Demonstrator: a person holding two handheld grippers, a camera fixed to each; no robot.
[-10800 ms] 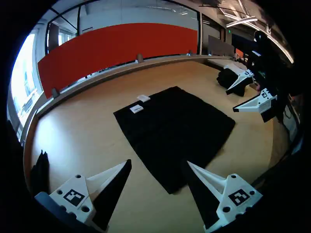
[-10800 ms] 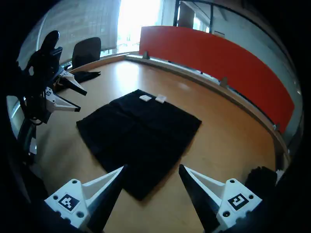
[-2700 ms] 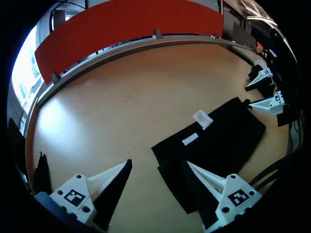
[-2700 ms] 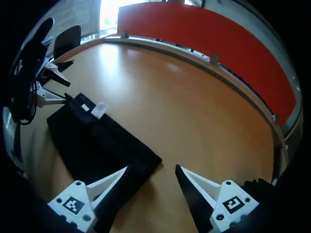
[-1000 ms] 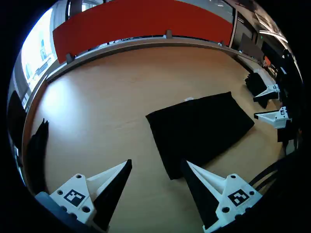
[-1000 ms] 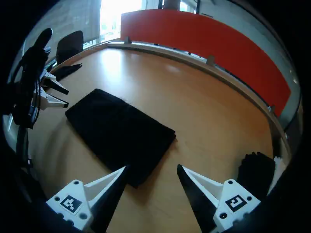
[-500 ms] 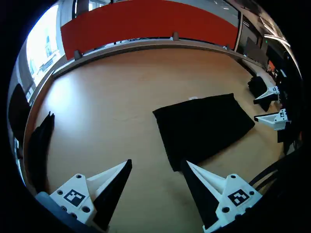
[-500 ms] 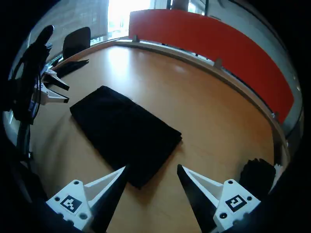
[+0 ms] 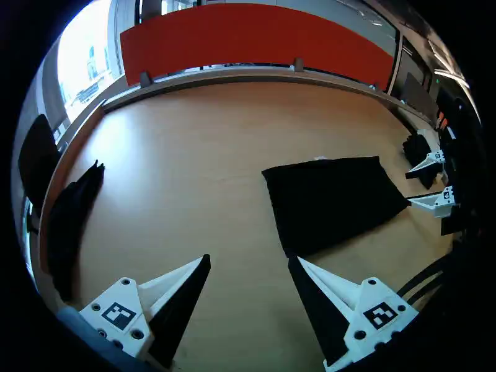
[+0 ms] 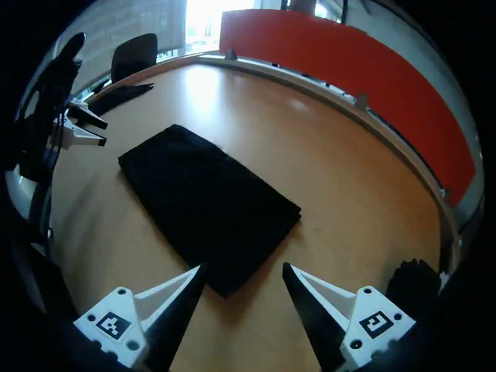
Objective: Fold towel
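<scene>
Risk noted: if either gripper pinched only the top layer at a corner for a further fold, the layers would likely slide apart and the edges go askew. Dragging the cloth across the smooth table (image 9: 186, 161) could also pull the stack out of square.

The left gripper (image 9: 248, 260) and the right gripper (image 10: 242, 268) both stood with jaws spread, gripping nothing.

The towel (image 10: 208, 201) lay flat on the wooden table between the two grippers, its near corner appearing in the gap between the right gripper's fingers. It was black, folded into a neat oblong, smooth on top, with fairly even edges. A small white scrap (image 9: 319, 157), possibly a tag, showed at its far edge.
</scene>
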